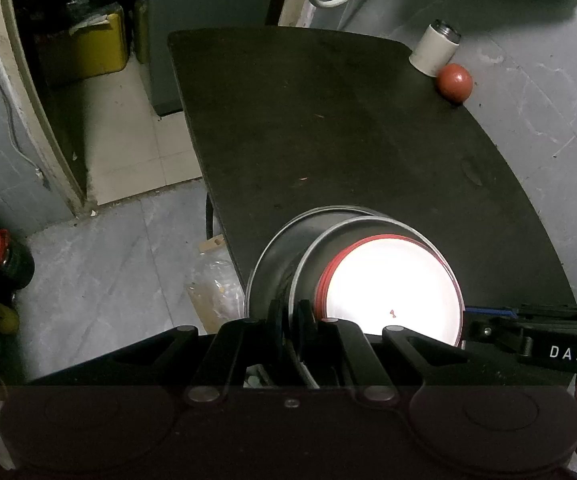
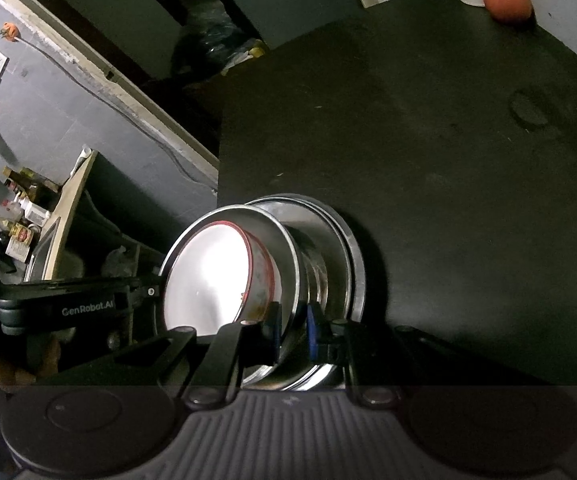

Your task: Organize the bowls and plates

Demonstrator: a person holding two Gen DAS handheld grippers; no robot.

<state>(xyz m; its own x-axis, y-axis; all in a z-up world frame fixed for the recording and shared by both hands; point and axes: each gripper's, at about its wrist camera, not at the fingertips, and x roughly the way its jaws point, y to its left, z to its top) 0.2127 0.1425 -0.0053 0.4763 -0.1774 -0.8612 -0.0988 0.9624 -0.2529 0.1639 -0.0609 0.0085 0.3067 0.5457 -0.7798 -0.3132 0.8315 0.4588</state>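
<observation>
A steel bowl (image 1: 288,264) holds a white bowl with a red rim (image 1: 392,284) and rests on wider steel plates (image 2: 350,248) at the near left corner of the dark table (image 1: 328,120). My left gripper (image 1: 290,316) is shut on the steel bowl's rim at its left side. My right gripper (image 2: 292,328) is shut on the same rim (image 2: 288,264) from the opposite side, the thin edge caught between its blue pads (image 2: 313,330). The white bowl (image 2: 208,272) looks empty apart from a small red speck.
At the table's far right corner stand a white cup (image 1: 434,50) and a red ball-like thing (image 1: 454,82). The table's left edge drops to a tiled floor with bags and jars (image 1: 4,260). A shelf with bottles (image 2: 24,208) is on the left.
</observation>
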